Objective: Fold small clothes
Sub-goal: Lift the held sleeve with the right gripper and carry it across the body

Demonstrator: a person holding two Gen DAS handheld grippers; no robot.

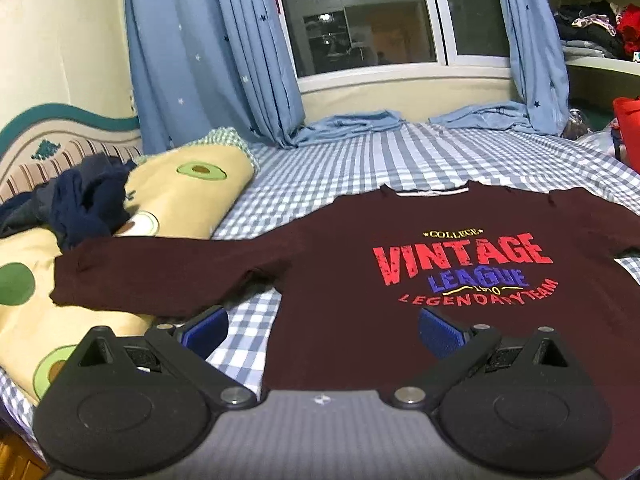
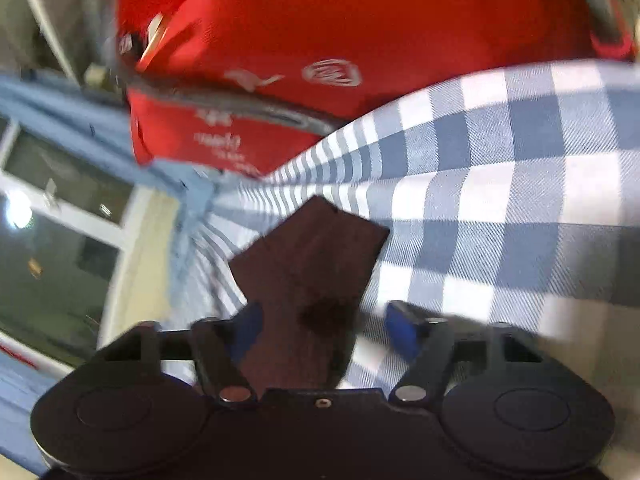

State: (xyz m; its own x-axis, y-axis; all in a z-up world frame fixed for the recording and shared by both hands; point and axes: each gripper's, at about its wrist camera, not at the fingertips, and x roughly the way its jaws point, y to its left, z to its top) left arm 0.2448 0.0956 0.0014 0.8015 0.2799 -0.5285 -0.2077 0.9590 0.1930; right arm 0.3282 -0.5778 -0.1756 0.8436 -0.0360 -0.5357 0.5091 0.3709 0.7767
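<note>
A dark maroon long-sleeved shirt with "VINTAGE LEAGUE" print lies face up on the blue checked bed sheet. Its left sleeve stretches out over a pillow. My left gripper is open and empty, hovering over the shirt's lower left part. In the right wrist view, my right gripper is open, with the end of the shirt's other sleeve lying between its spread fingers, the left pad touching the cloth. The view is blurred.
Avocado-print pillows with a dark blue garment lie at the left by the headboard. Blue curtains and a window are behind the bed. A red bag stands at the bed's right edge, close to my right gripper.
</note>
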